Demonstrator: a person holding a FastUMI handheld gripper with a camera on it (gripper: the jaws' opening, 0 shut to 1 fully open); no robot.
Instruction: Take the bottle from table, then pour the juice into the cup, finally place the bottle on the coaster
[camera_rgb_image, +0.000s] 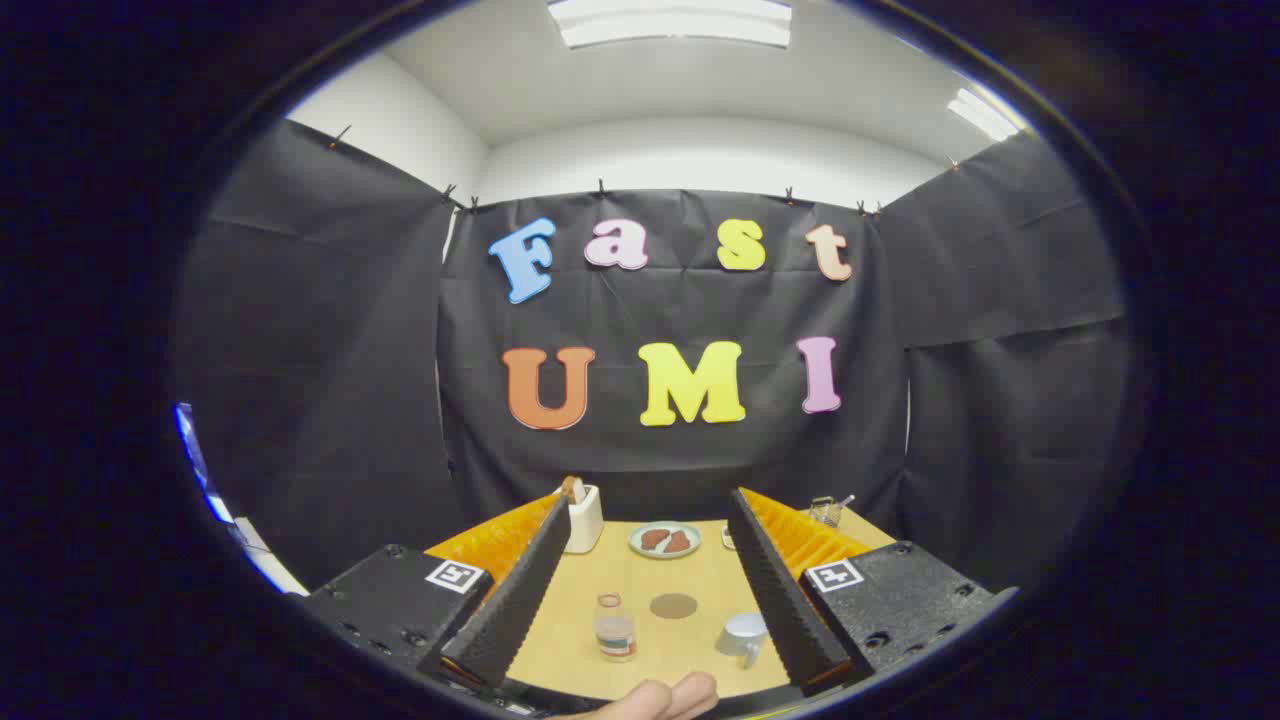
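Observation:
A small clear bottle with a pale cap and some juice in it stands upright on the wooden table, between my fingers and nearer the left one. A round brown coaster lies flat just beyond it, to its right. A pale cup with a handle sits close to the right finger. My gripper is open wide, well above the table, with nothing held. A person's fingertips show below the gap.
At the table's far side stand a white holder with something brown in it, a plate with brown food, and a small wire basket. Black cloth walls close the booth on three sides.

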